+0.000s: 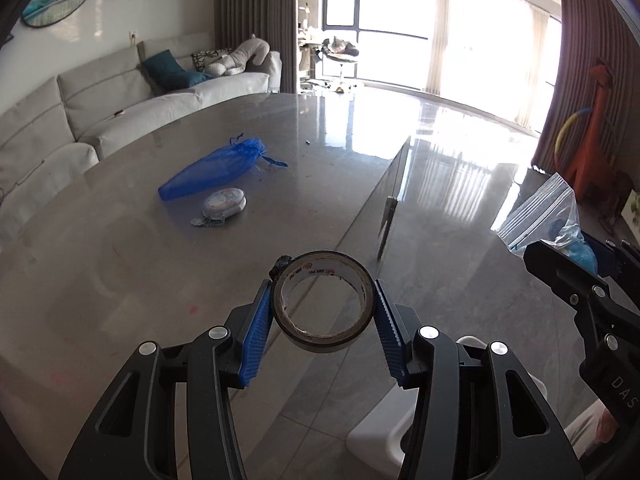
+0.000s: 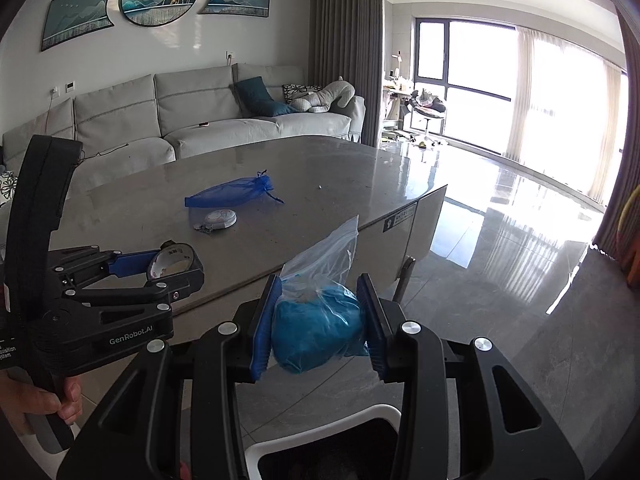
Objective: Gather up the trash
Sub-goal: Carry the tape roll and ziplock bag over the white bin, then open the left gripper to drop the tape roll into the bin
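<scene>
Grey glossy stone-look surface (image 2: 132,216), rounded far corners, straight near edge. On it: a long blue mesh drawstring pouch (image 2: 230,195) lying flat, cords trailing right. Just beside it, nearer the camera, a small oval white tin (image 2: 220,219) with a cartoon print, a short bead chain (image 2: 202,227) touching its near-left side. A tiny dark speck (image 1: 308,142) sits well apart to the right.

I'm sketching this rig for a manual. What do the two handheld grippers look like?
Both are matte black plastic. The left gripper and the right gripper each have two angular arms with triangular cutouts, round silver pivot bolts and ribbed blue finger pads. Seen from the right wrist, the left one has a curved black handle and white "GenRobot.AI" lettering. No cables or sleeves show.
</scene>
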Demonstrator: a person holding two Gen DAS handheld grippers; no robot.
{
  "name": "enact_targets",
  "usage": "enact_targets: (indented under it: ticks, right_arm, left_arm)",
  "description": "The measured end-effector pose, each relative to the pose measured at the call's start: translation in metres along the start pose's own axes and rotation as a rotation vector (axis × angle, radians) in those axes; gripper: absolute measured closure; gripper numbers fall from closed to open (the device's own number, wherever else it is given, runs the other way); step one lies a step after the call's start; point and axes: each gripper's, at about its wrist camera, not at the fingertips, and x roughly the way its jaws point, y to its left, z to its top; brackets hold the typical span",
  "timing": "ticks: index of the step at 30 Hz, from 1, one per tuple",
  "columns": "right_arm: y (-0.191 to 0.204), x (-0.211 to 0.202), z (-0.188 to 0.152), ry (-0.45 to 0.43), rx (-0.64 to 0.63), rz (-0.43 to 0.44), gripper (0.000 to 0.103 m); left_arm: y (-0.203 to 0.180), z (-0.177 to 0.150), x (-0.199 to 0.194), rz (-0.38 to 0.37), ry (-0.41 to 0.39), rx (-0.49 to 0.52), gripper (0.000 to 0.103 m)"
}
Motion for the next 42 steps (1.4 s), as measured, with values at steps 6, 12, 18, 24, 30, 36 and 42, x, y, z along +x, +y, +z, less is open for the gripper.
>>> enact_targets:
  ticks: [6, 12, 18, 24, 30, 36, 42]
  right_arm:
    - [-0.013, -0.02, -0.029, 0.027, 0.037, -0.048, 0.063]
    - [-0.027, -0.035, -0.06, 0.071, 0.07, -0.1, 0.063]
    - [-0.037, -0.045, -0.082, 0.093, 0.111, -0.134, 0.063]
    - [-0.043, -0.052, -0.093, 0.1, 0.133, -0.159, 0.063]
    - [-0.053, -0.059, -0.098, 0.098, 0.148, -0.179, 0.063]
    - [-0.06, -0.06, -0.105, 0.113, 0.165, -0.197, 0.063]
    - [-0.064, -0.062, -0.113, 0.13, 0.181, -0.212, 0.063]
  left_arm:
    - [-0.032, -0.024, -0.004, -0.075, 0.03, 0.067, 0.054]
    - [-0.065, -0.042, -0.002, -0.148, 0.064, 0.152, 0.054]
    - [-0.093, -0.056, 0.003, -0.206, 0.097, 0.227, 0.054]
    - [-0.114, -0.067, 0.008, -0.235, 0.116, 0.292, 0.054]
    - [-0.133, -0.08, 0.014, -0.292, 0.158, 0.343, 0.054]
    - [-0.153, -0.096, 0.013, -0.334, 0.176, 0.411, 0.054]
    - [-0.167, -0.106, 0.017, -0.375, 0.194, 0.452, 0.054]
